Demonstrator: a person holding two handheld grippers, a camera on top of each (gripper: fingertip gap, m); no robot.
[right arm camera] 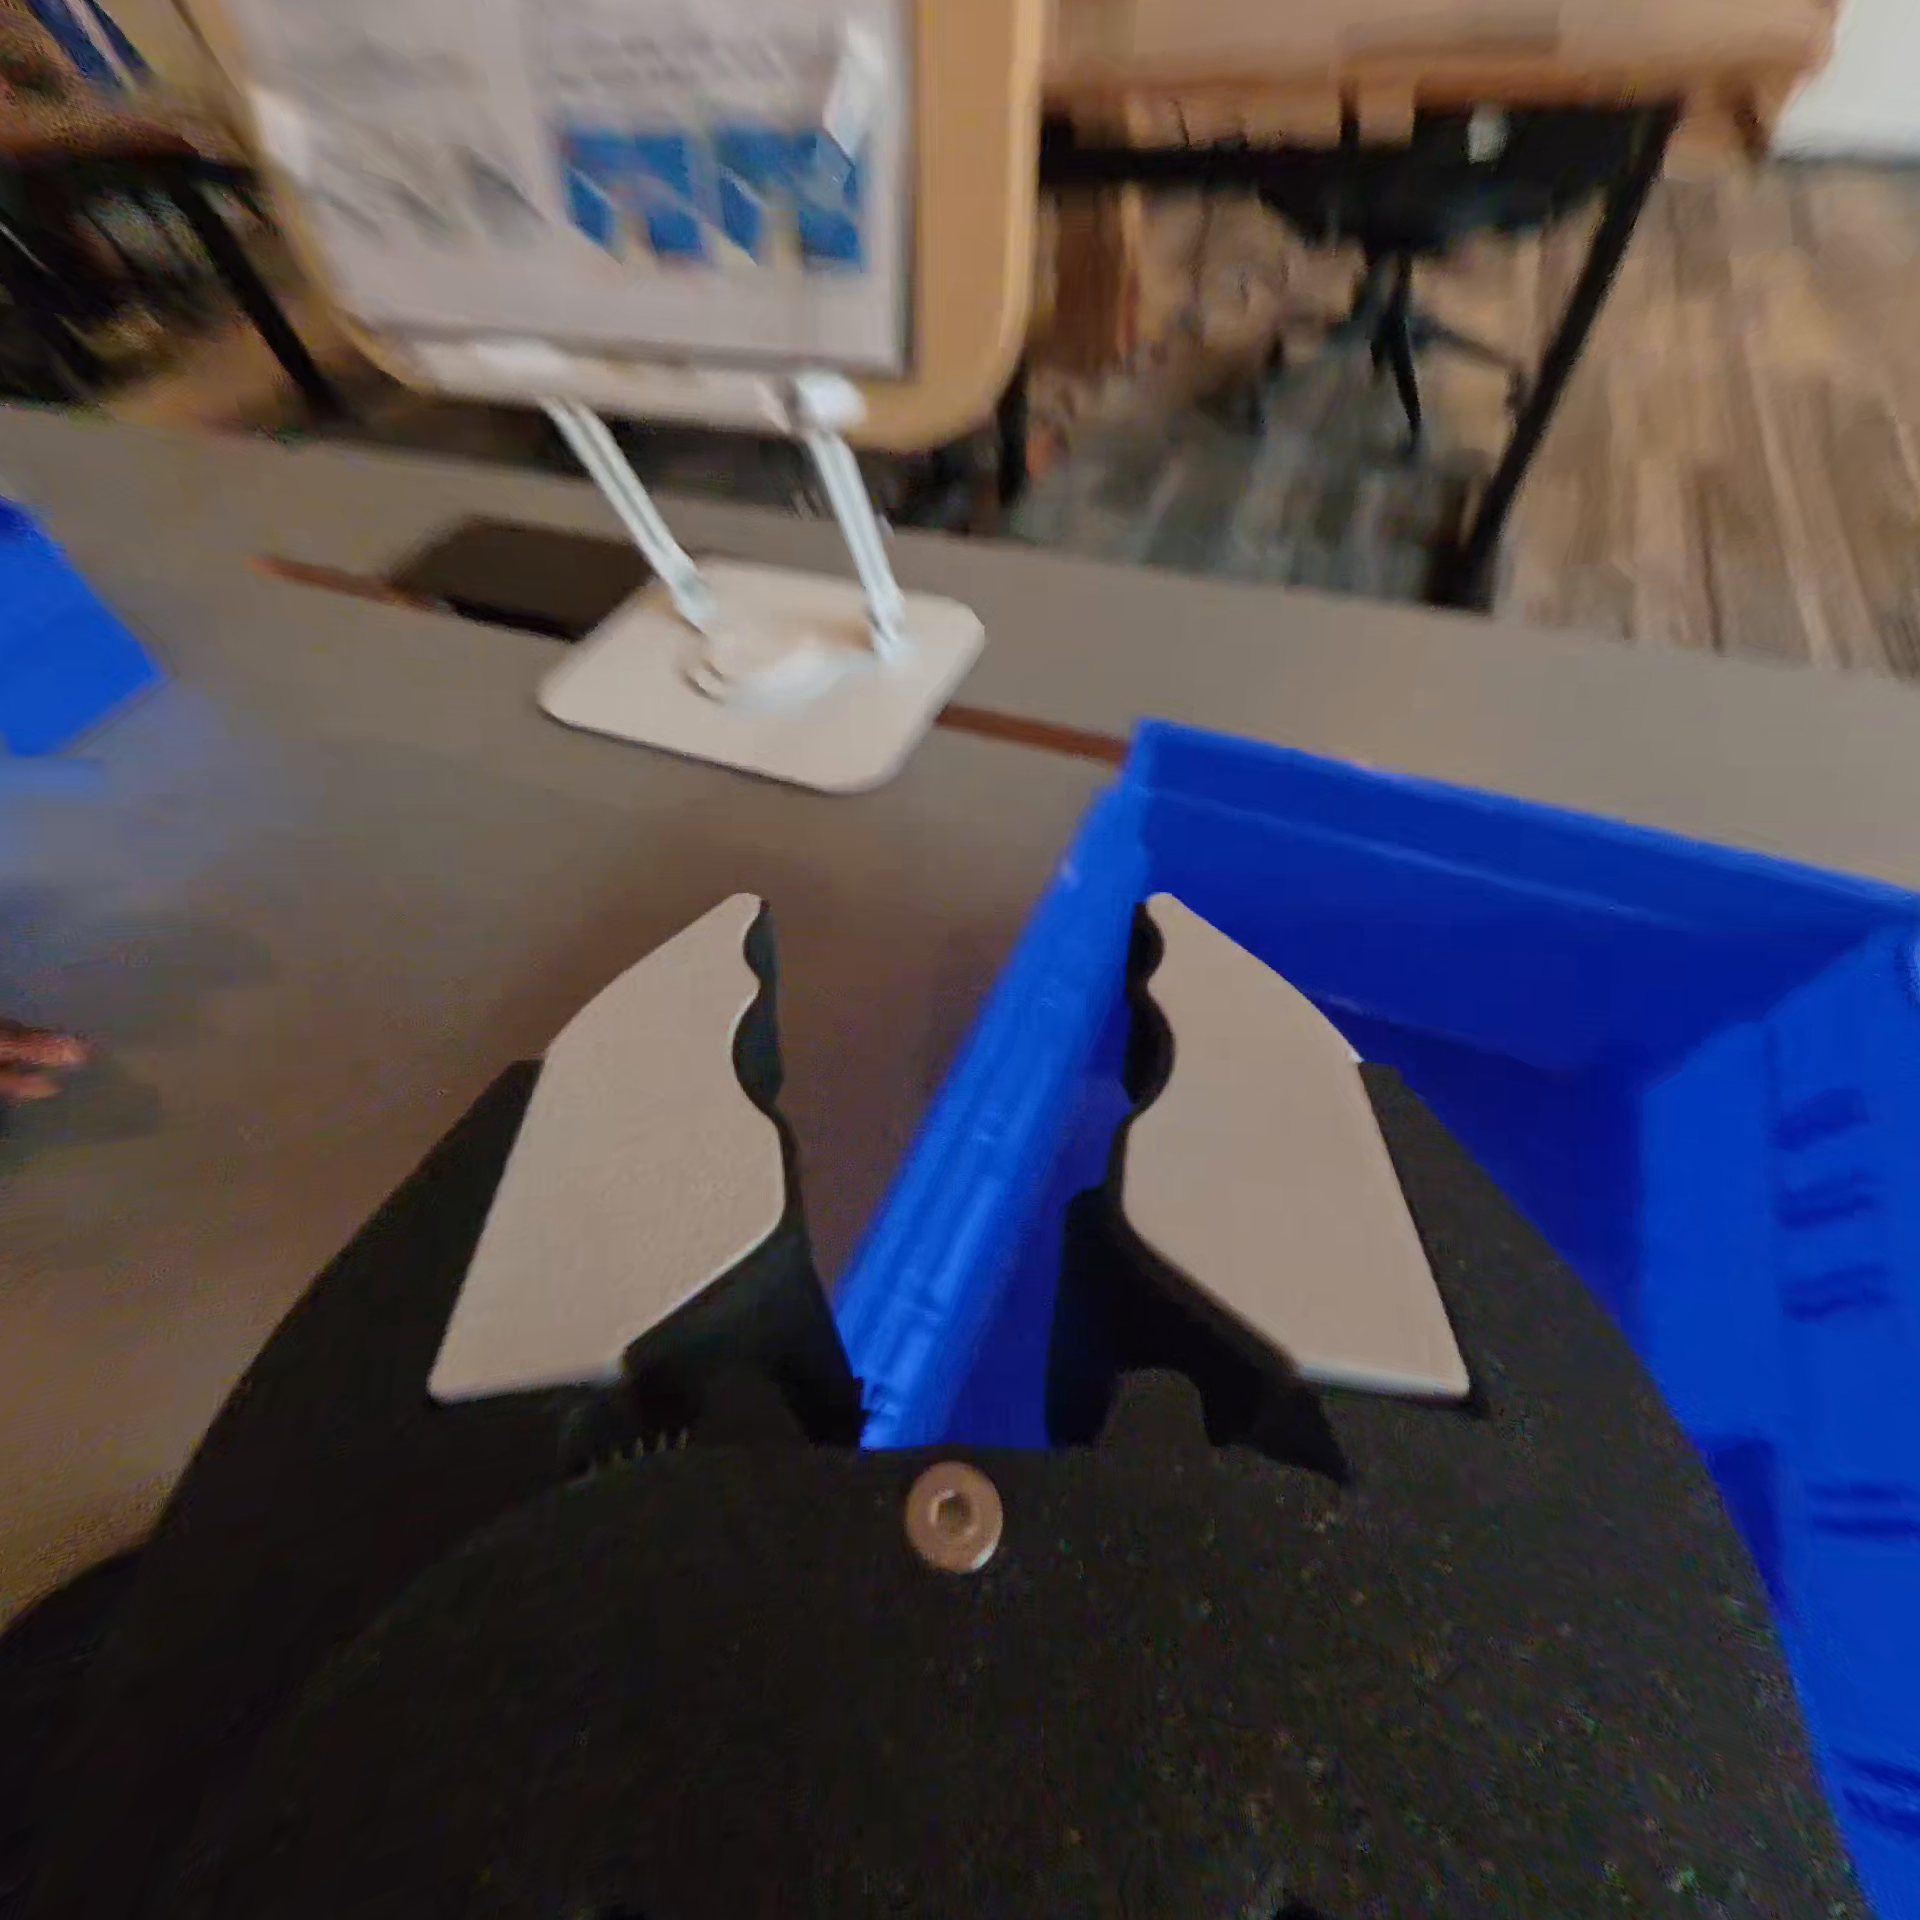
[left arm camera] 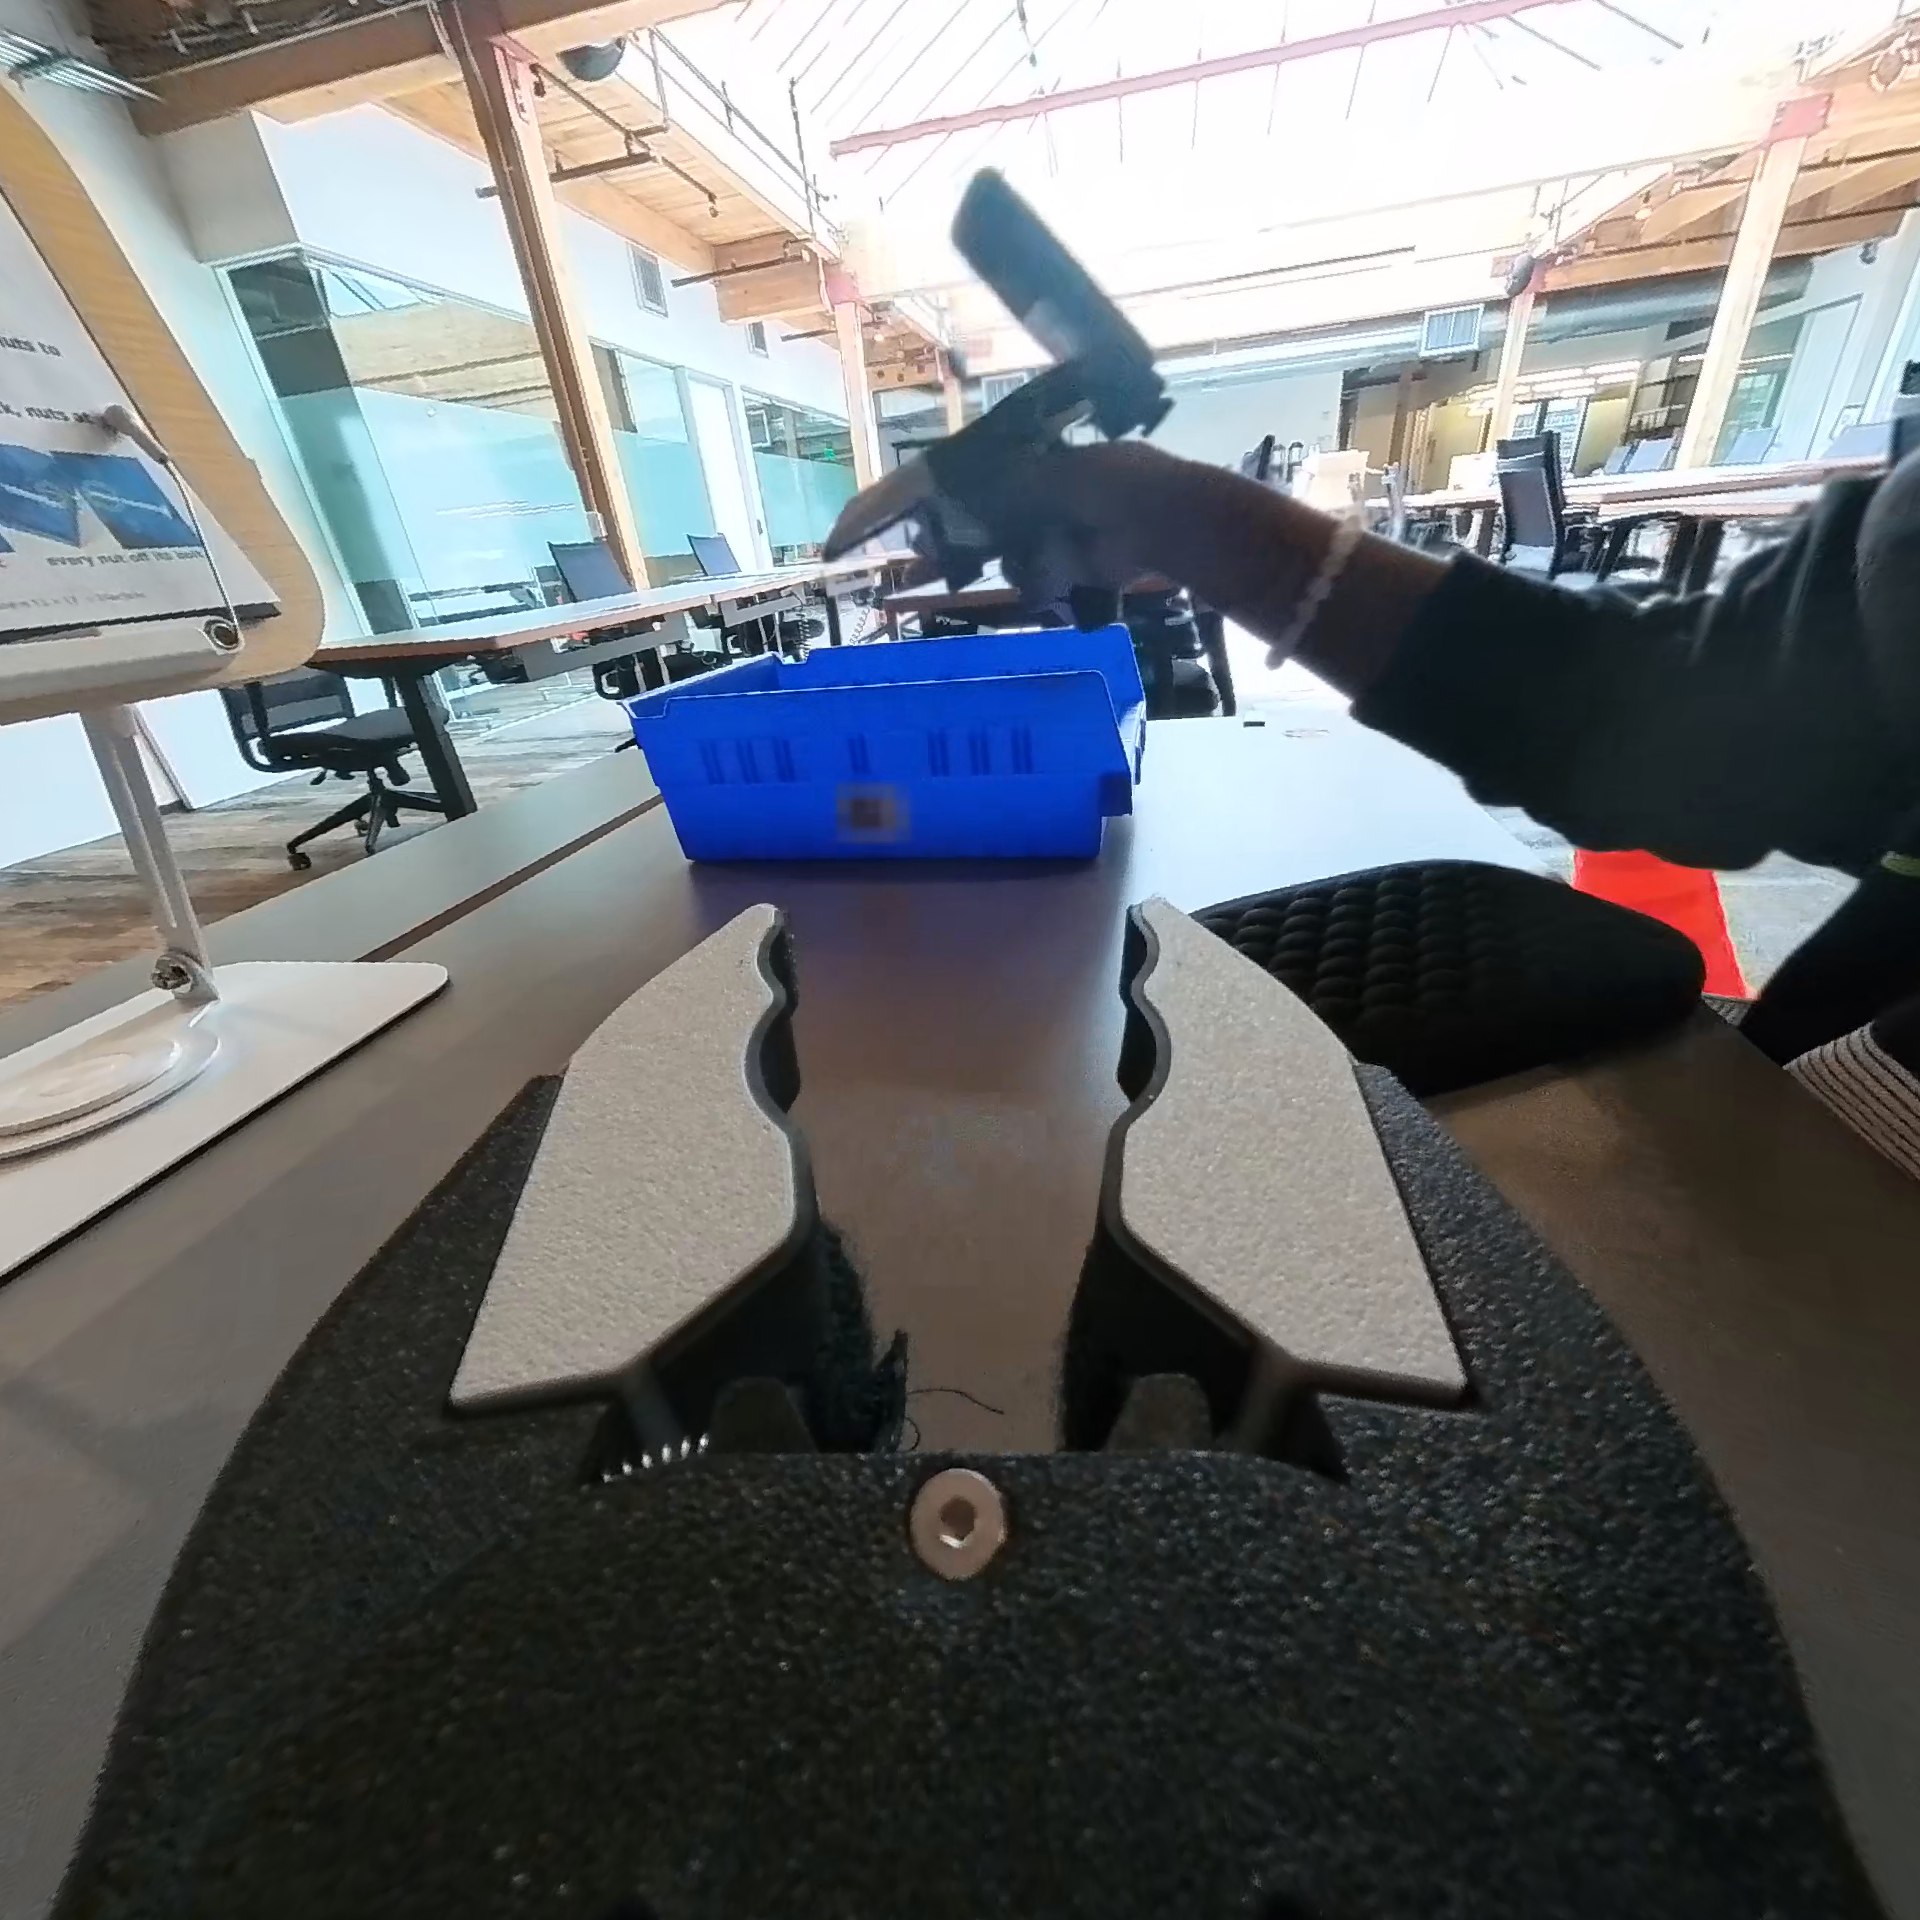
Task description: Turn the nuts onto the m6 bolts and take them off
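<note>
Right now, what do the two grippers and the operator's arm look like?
Both the left gripper and the right gripper have pale grey, grainy fingers with wavy, black-lined inner edges, on a black textured body with a silver hex screw. The arm wears a dark sleeve and a white wristband.

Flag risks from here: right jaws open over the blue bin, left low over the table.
1. The right gripper hangs open astride the bin wall; coming down, a jaw might catch the rim and shove or tip the bin.
2. The right view is motion-blurred, so aiming may be off.
3. No nut or bolt shows in either view; the left gripper is open over bare table, so picks start unseen.
</note>
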